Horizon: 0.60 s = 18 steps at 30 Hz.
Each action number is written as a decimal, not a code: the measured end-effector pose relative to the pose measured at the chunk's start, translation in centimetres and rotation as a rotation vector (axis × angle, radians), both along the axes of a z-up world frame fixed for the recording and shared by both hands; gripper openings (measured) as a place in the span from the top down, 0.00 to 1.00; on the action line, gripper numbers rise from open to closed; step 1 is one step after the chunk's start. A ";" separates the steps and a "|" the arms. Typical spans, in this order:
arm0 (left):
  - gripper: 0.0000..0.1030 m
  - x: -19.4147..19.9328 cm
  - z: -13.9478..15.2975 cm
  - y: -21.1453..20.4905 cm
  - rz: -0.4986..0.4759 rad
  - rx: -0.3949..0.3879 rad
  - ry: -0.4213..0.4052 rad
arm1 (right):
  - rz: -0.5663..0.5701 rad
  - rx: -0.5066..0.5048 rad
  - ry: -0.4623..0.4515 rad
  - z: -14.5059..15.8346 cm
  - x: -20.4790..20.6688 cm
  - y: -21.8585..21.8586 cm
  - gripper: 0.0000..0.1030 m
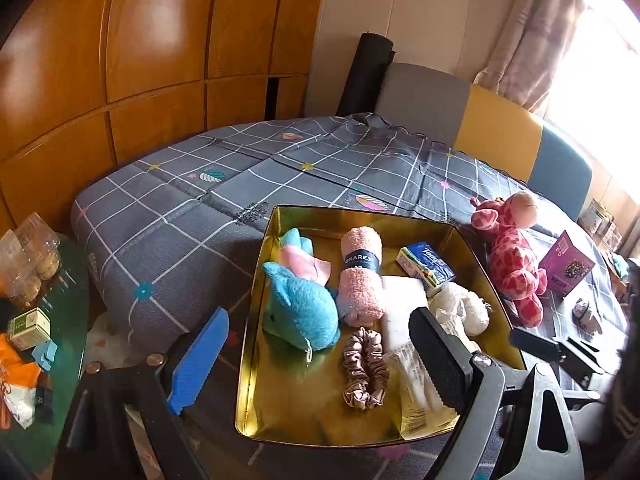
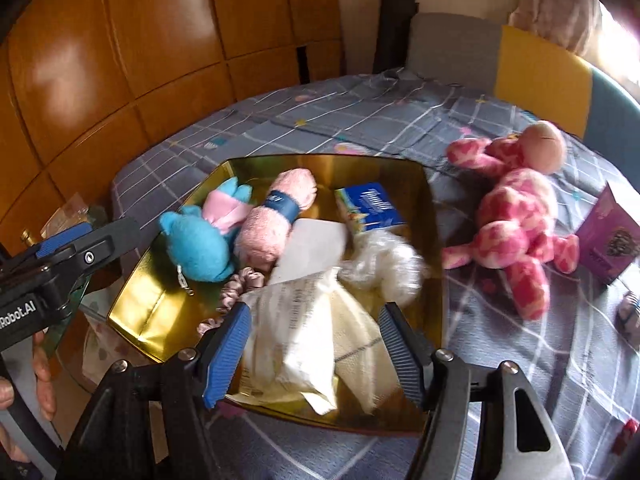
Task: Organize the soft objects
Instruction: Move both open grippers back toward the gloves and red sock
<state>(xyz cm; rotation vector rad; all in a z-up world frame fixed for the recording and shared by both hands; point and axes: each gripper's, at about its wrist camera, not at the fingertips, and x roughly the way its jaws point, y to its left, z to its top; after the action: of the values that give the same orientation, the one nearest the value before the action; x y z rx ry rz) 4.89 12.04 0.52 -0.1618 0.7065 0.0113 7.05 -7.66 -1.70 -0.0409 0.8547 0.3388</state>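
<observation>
A gold tray (image 1: 251, 320) (image 2: 152, 320) lies on the grey checked bed. It holds a blue dolphin plush (image 1: 300, 312) (image 2: 200, 248), a rolled pink towel (image 1: 360, 280) (image 2: 276, 224), a blue tissue pack (image 1: 426, 266) (image 2: 370, 208), a white plush (image 1: 460, 308) (image 2: 384, 264), a satin scrunchie (image 1: 364, 368) (image 2: 244, 284) and a cream plastic packet (image 1: 416, 396) (image 2: 300, 340). My right gripper (image 2: 316, 354) is open over the tray's near end, the packet lying loose between its fingers. My left gripper (image 1: 320, 360) hangs wide open above the tray, holding nothing. A pink giraffe plush (image 1: 512, 256) (image 2: 516, 216) lies on the bed right of the tray.
A purple box (image 1: 566, 262) (image 2: 608, 236) stands beyond the giraffe, with a small striped object (image 1: 586, 312) near it. A green side table (image 1: 68, 320) with snack packs is at the left. Wooden wardrobe doors (image 1: 140, 60) back the bed. A hand (image 2: 40, 372) shows at lower left.
</observation>
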 end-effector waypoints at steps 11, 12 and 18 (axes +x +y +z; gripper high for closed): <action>0.11 -0.6 0.7 -2.3 -0.066 0.032 -0.023 | -0.160 0.016 -0.047 1.5 -2.1 -5.7 0.34; 0.11 -0.7 0.8 -2.7 -0.077 0.040 -0.026 | -0.174 0.025 -0.046 1.6 -2.2 -6.2 0.34; 0.10 -0.9 1.5 -4.6 -0.129 0.058 -0.035 | -0.235 0.034 -0.048 1.9 -3.2 -8.8 0.34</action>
<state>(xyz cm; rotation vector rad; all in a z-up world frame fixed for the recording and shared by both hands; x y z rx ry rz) 3.96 7.44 2.04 -0.0600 0.6803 -0.0942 3.85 -16.47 0.24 0.0821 0.7963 0.1308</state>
